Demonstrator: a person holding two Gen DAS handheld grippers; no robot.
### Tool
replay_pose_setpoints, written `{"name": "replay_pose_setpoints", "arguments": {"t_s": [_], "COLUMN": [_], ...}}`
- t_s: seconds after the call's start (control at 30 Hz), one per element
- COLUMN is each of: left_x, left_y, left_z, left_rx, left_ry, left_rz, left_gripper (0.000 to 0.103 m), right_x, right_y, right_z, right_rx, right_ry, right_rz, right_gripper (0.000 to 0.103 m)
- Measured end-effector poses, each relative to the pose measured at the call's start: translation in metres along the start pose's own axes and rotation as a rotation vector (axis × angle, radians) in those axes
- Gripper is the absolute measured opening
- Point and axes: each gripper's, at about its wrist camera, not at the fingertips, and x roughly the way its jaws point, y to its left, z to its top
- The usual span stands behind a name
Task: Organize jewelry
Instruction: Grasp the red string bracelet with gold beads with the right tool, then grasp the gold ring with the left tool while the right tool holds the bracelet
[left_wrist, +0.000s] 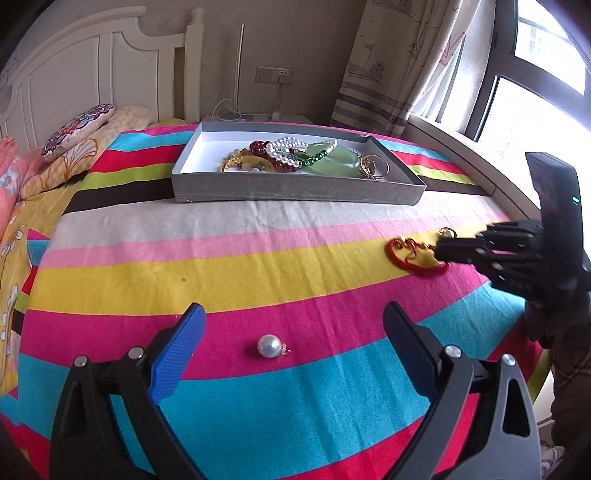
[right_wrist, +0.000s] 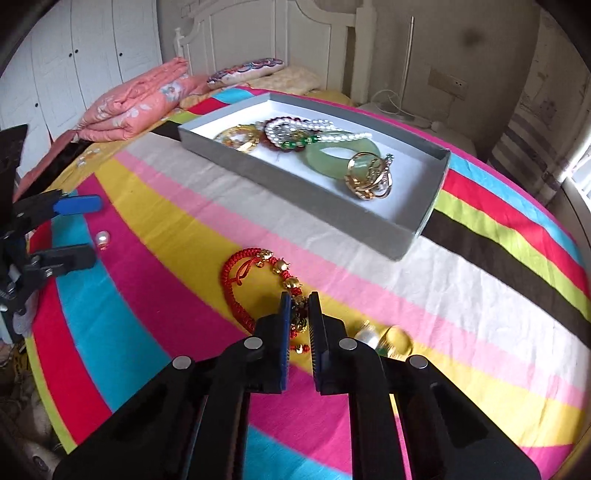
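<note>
Striped bedding (right_wrist: 369, 280) carries a grey tray (right_wrist: 332, 206) of jewelry. Right gripper (right_wrist: 299, 306) is clamped on the gold beads of a red cord bracelet (right_wrist: 236, 280) lying near the tray. Left gripper (left_wrist: 295, 328) stands wide open and empty, with a loose pearl (left_wrist: 268, 346) on the bedding between its fingers.

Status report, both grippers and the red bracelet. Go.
Right gripper shut on red bracelet, still on the striped cloth. Left gripper open over loose pearl. Grey tray ahead, path clear.
</note>
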Motion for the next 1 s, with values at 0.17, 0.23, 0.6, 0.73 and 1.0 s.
{"name": "replay_pose_setpoints", "arguments": {"t_s": [0.17,0.23,0.6,0.73,1.0], "left_x": [0.003,0.005,0.063,0.096,0.135], "left_y": [-0.007,-0.019,-0.144,-0.17,-0.194], "left_z": [0.001,0.003,0.052,0.069,0.077], "left_rx": [0.032,0.087,0.346,0.373,0.415], "left_ry": [0.016,0.014,0.063,0.107,0.167], "left_rz": [0.037,0.064,-0.082,-0.133,-0.147], "left_gripper": [0.096,0.096,0.086,0.08,0.049], "right_x": [-0.03,-0.039,-0.069,-0.076,-0.078], "right_y": [0.009,0.002,-0.041,-0.051,-0.053], "right_z": [-0.028,-0.041,-0.076,-0.084,-0.087], "right_rx": [0.014,0.046,0.185,0.223,0.231], "right_ry": [-0.033,-0.034,-0.033,-0.05,-0.077], "right_rz": [0.063,0.061,-0.056,-0.039,-0.018], "right_gripper": [0.011,0.011,0.012,0.012,0.012]}}
